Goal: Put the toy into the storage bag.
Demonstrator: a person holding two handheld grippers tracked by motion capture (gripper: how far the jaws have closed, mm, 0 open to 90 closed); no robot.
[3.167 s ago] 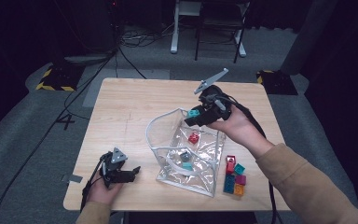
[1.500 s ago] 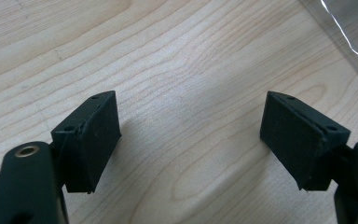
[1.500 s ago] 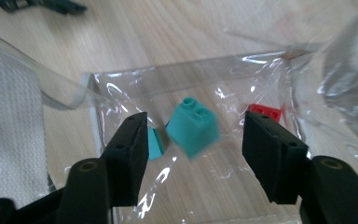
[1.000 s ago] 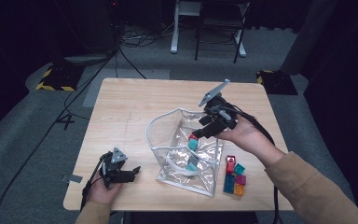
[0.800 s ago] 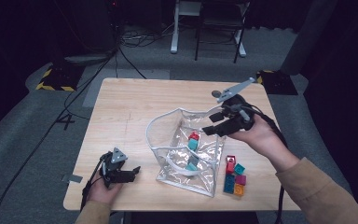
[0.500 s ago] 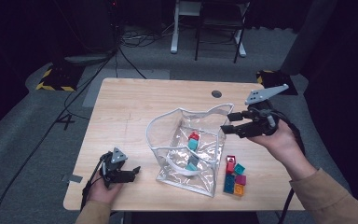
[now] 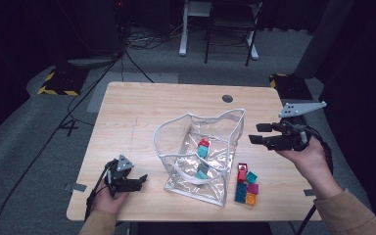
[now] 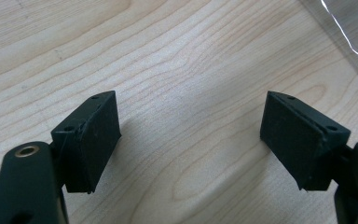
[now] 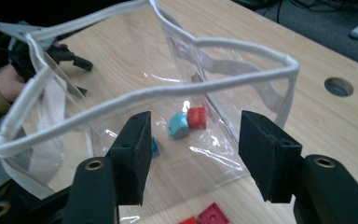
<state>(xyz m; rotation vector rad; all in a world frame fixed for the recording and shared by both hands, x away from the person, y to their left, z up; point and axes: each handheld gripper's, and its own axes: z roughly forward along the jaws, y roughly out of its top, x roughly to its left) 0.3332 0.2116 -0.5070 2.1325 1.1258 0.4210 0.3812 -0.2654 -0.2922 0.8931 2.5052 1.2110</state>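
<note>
While the right tongs (image 7: 254,133) hover empty and half-open right of the clear bag (image 7: 200,152), next move's probably grabbing another block (image 7: 246,185) lower right; left tongs (image 7: 139,180) rest wide.

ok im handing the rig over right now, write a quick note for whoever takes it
Left gripper: open, holding nothing, low over the table near its front left corner.
Right gripper: open, holding nothing, in the air to the right of the clear bag.
Done: red block and teal block lie in the bag, with more below them.
Left: the loose blocks on the table right of the bag, likely to go in next.
</note>
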